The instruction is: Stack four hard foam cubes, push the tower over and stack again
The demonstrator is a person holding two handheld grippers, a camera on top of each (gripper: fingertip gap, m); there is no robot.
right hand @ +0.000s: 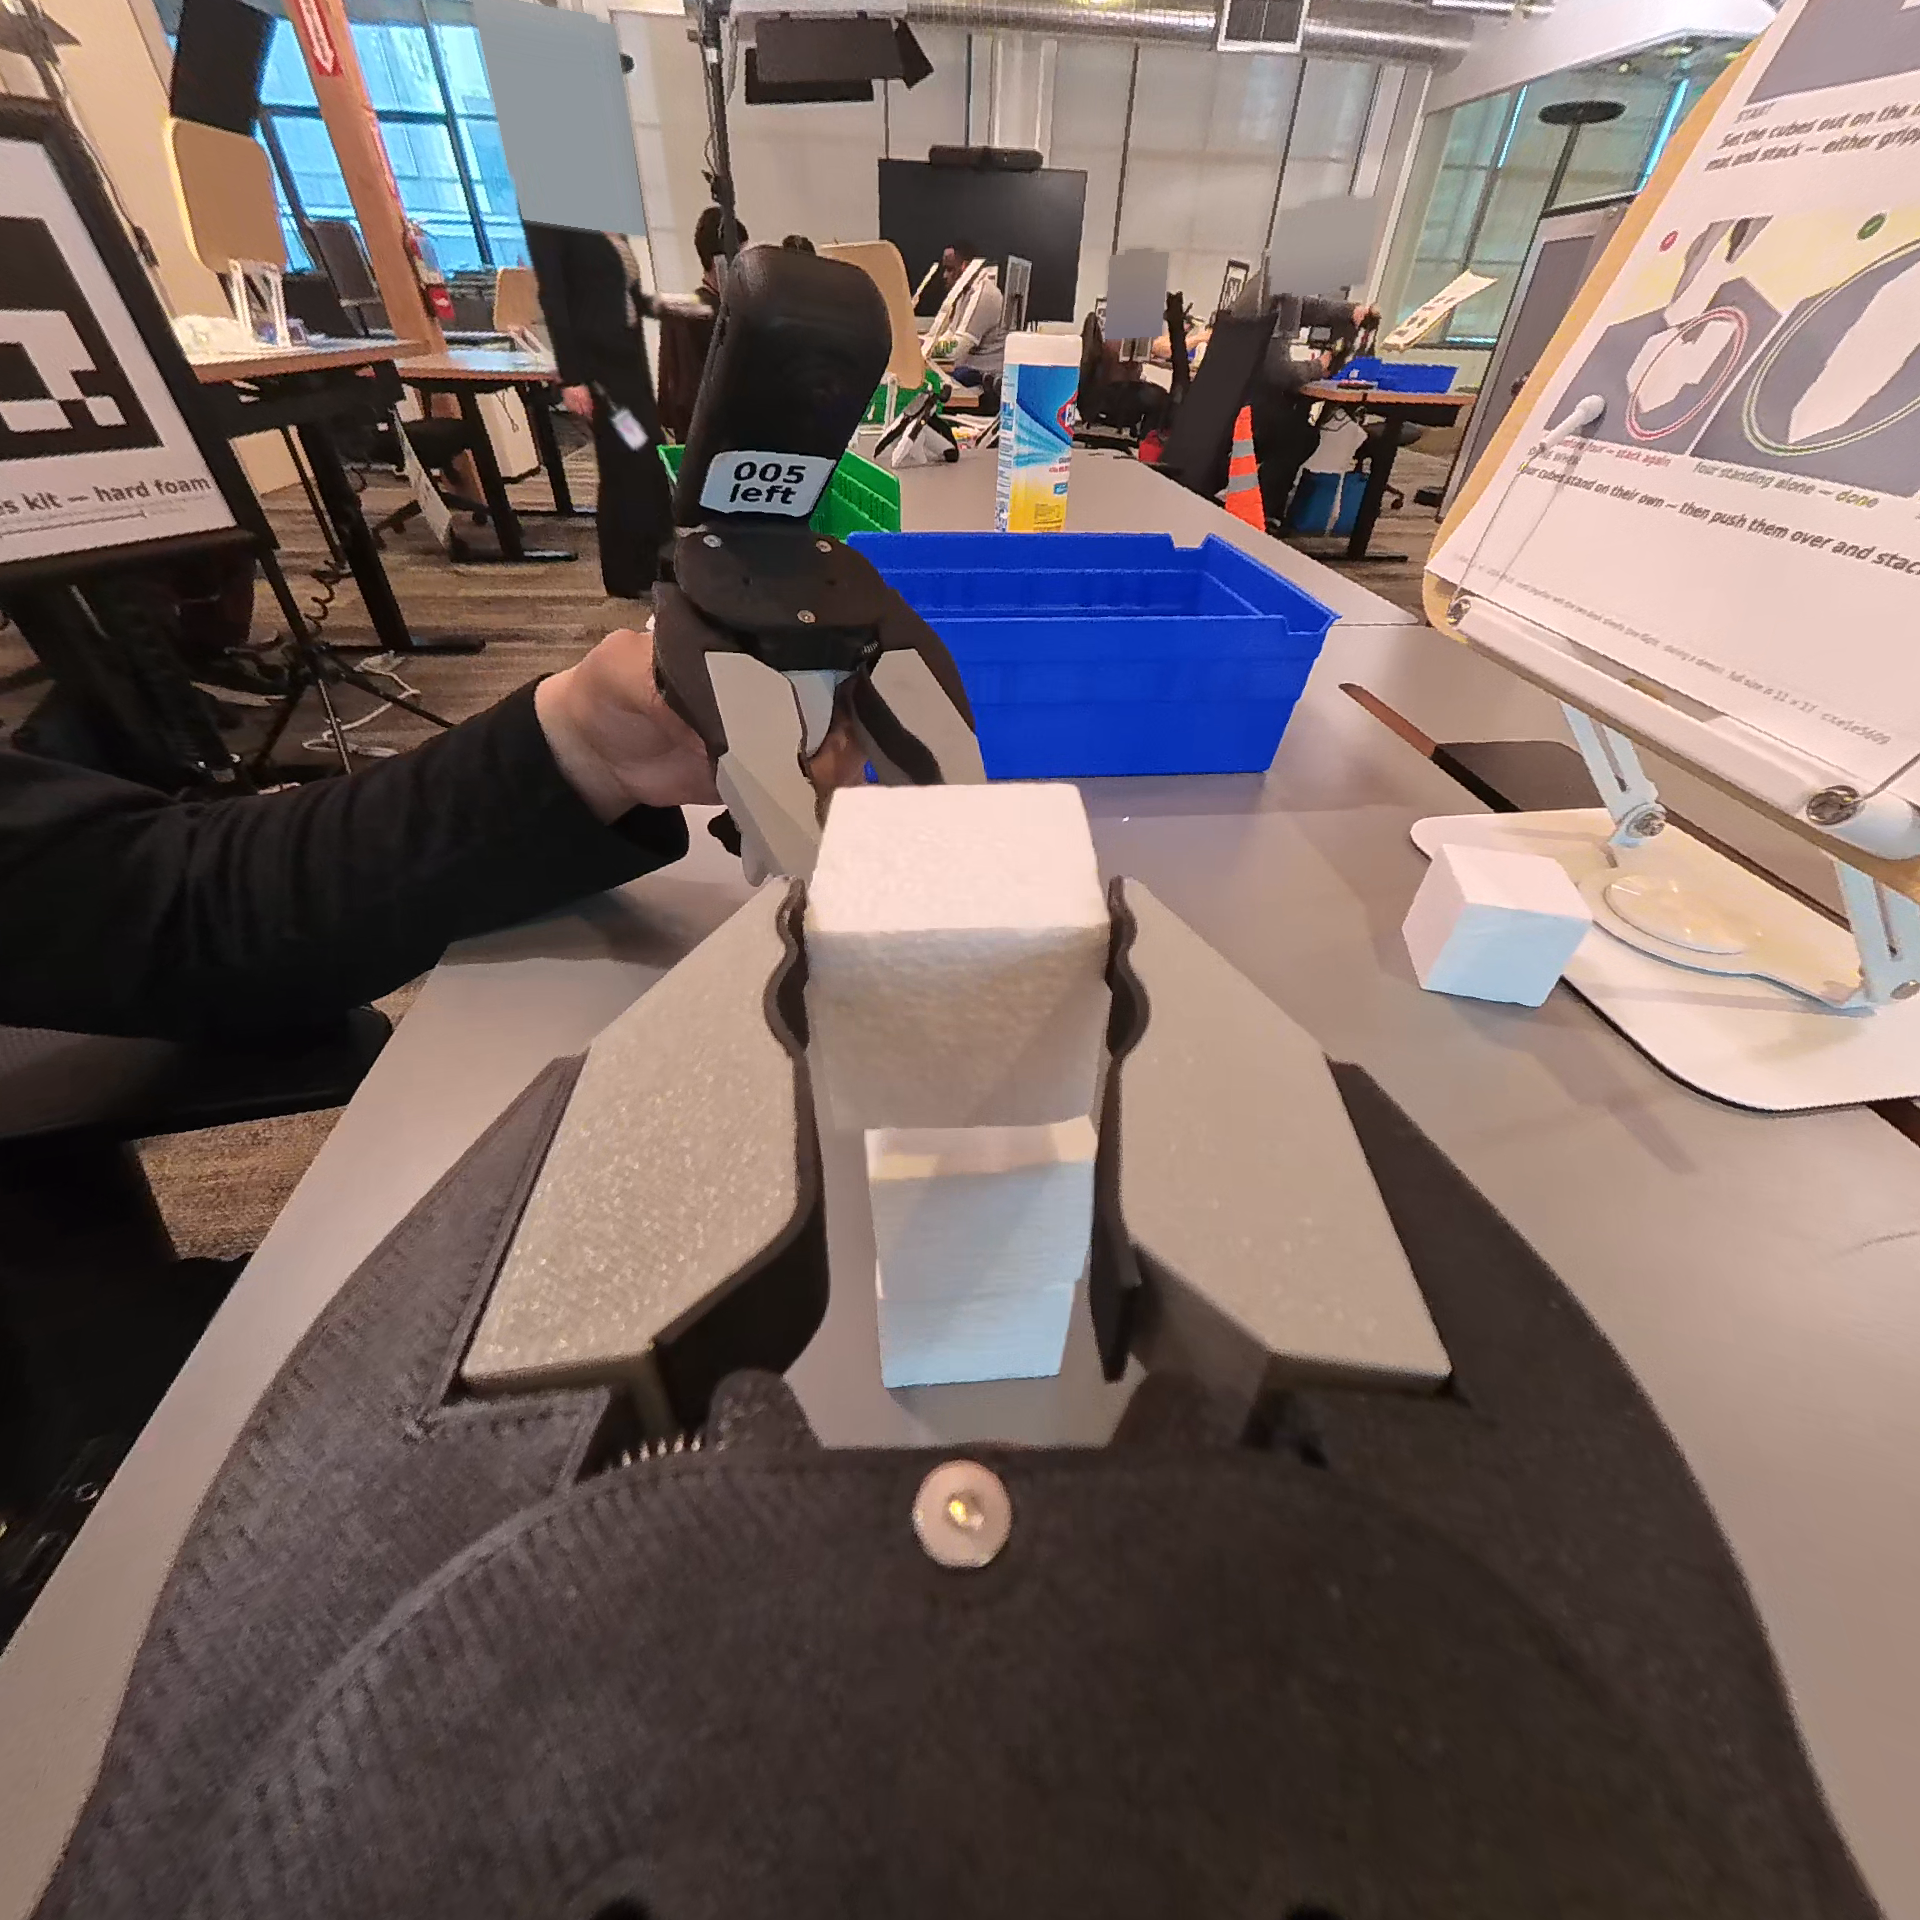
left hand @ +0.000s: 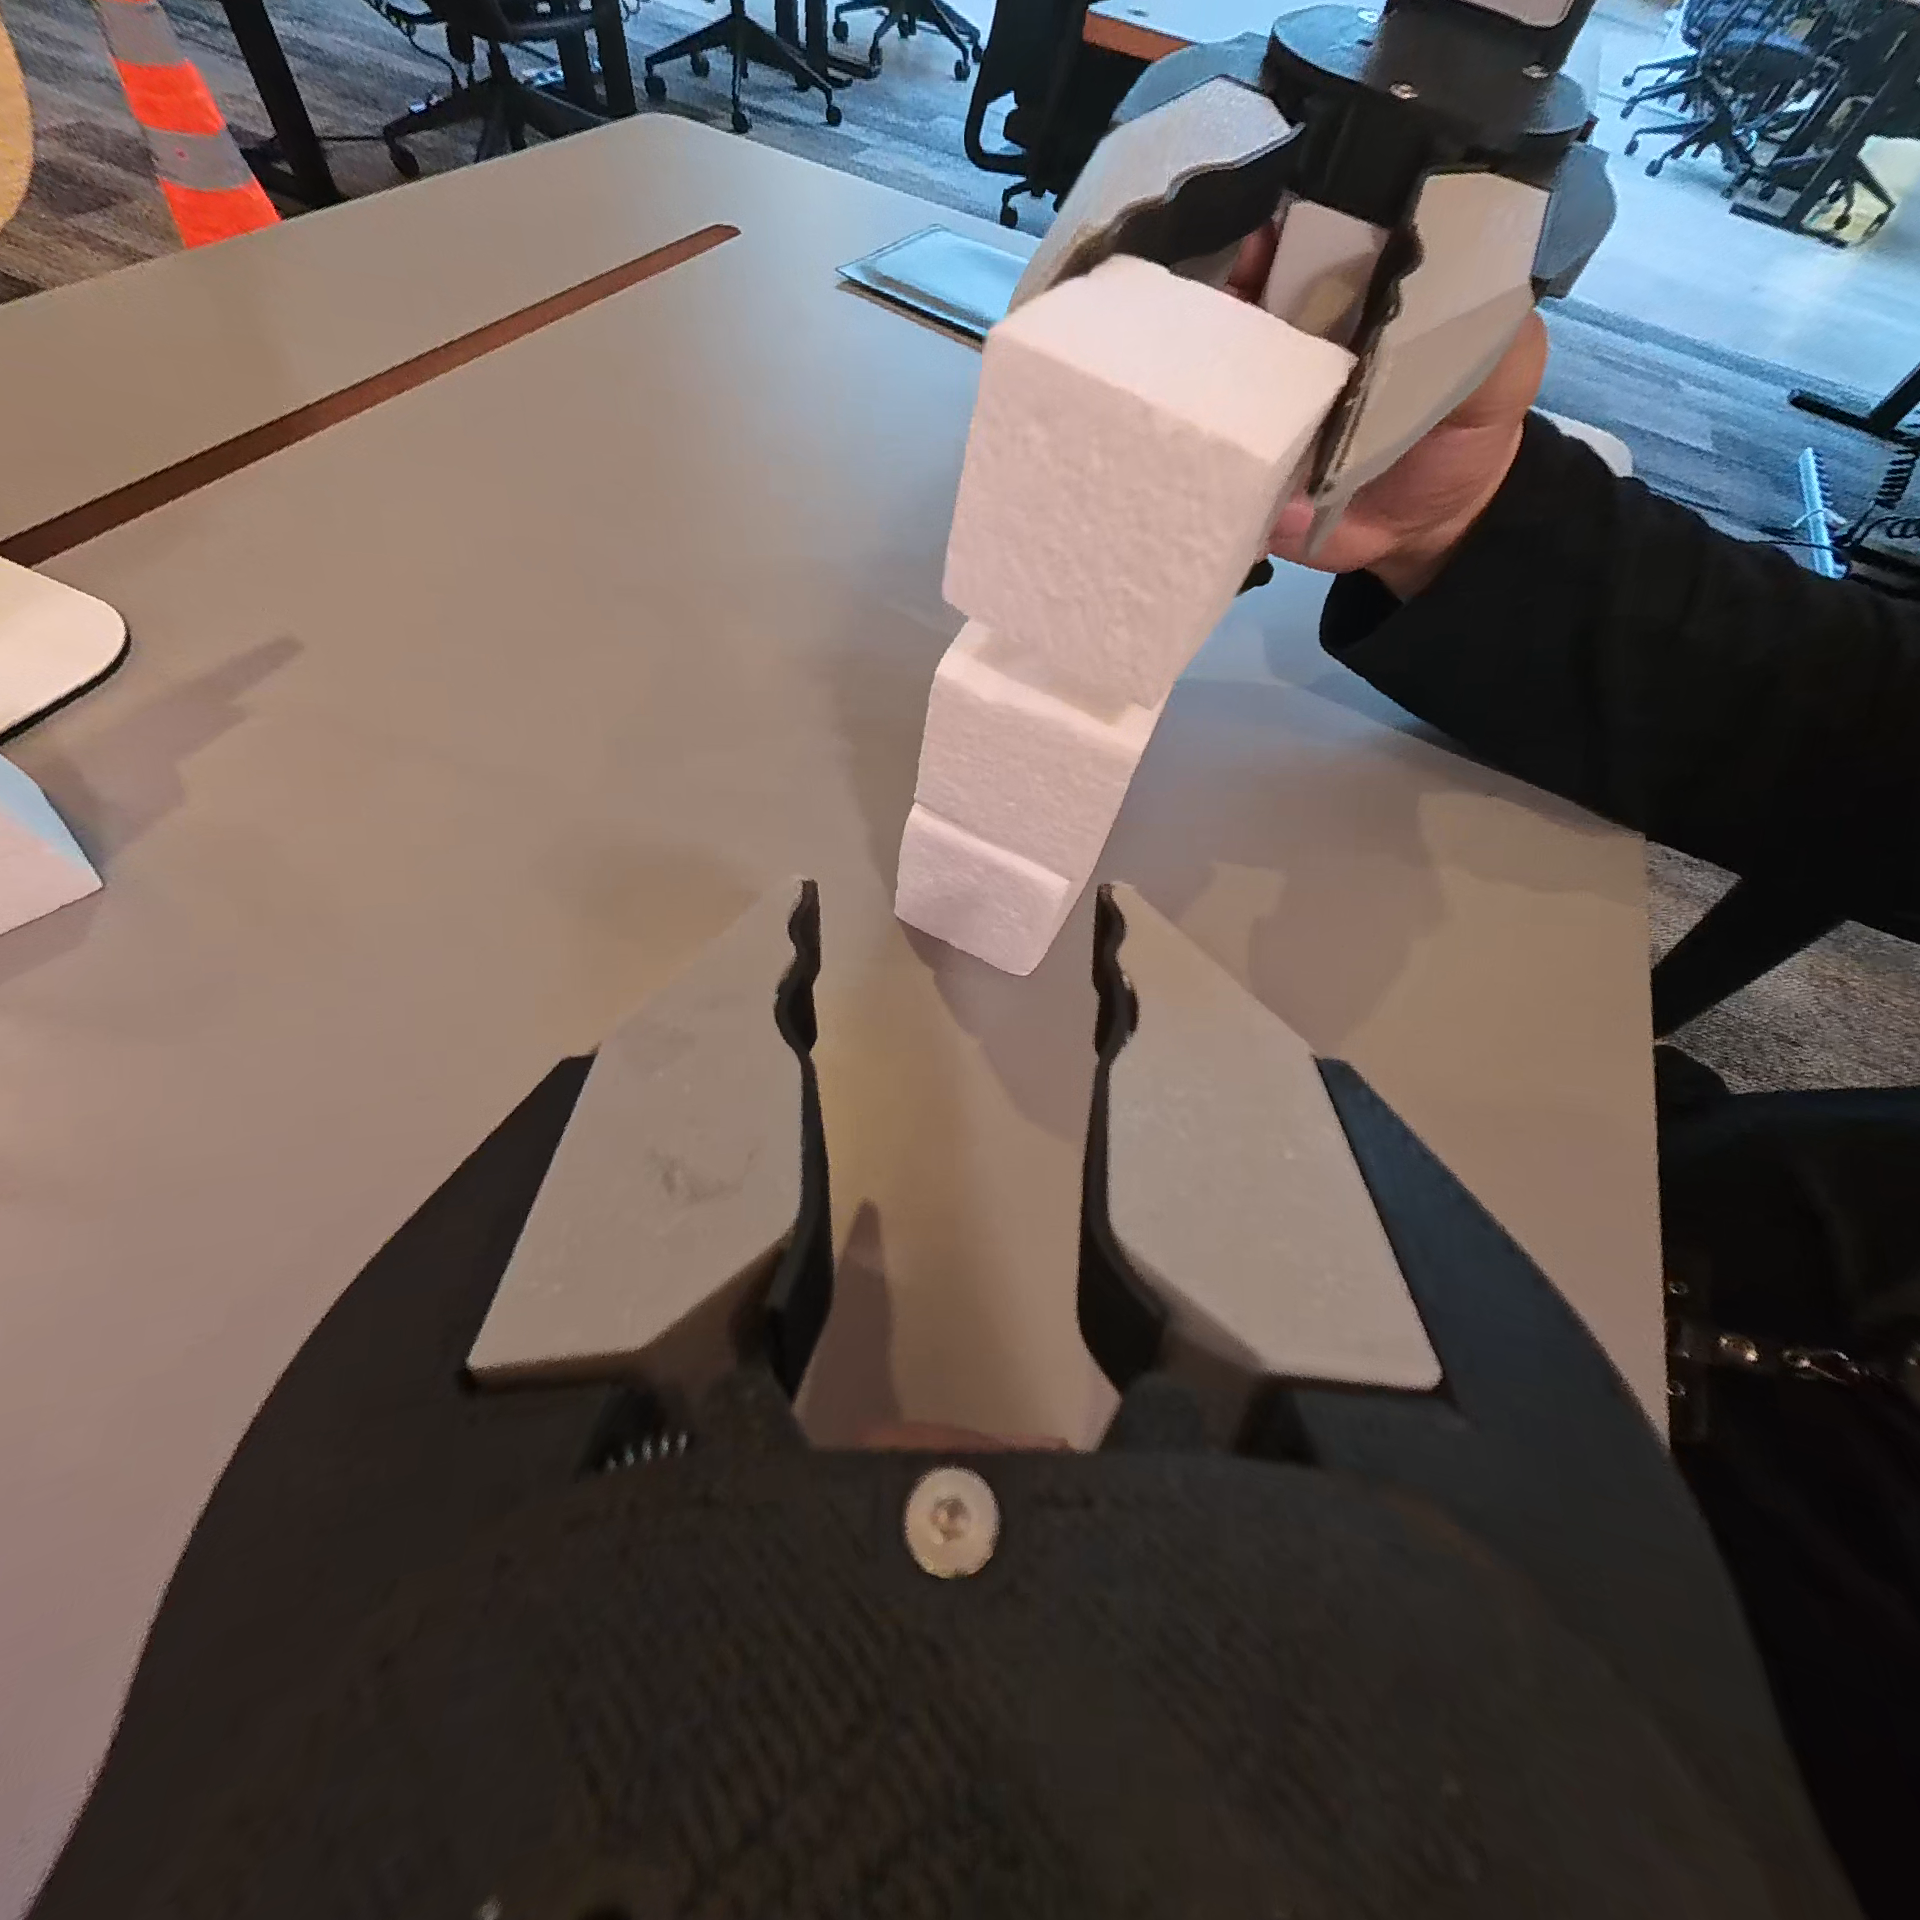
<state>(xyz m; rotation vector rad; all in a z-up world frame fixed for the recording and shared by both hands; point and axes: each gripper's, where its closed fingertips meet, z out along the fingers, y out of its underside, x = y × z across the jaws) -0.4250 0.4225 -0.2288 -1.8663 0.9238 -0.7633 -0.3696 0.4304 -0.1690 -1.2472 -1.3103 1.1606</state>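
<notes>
Two white foam cubes stand stacked on the grey table (left hand: 468, 675): a bottom cube (left hand: 977, 899) and a second cube (left hand: 1029, 758) on it. My right gripper (right hand: 956, 935) is shut on a third cube (right hand: 951, 904) and holds it on or just above the stack (right hand: 977, 1247), slightly offset. I cannot tell whether it touches. The right gripper (left hand: 1184, 395) and its cube (left hand: 1132, 499) also show in the left wrist view. My left gripper (left hand: 954, 914) is open and empty, just in front of the bottom cube; it also shows in the right wrist view (right hand: 831, 769). A fourth cube (right hand: 1496, 925) lies at the right.
A blue bin (right hand: 1091, 665) stands behind the stack, with a wipes canister (right hand: 1039, 436) beyond it. A tilted sheet stand (right hand: 1662, 416) and its white base (right hand: 1558, 1039) sit at the right by the loose cube. The table's edge (left hand: 1652, 1039) is close on the person's side. Across from one pair of fingers to the other is roughly 9 cm.
</notes>
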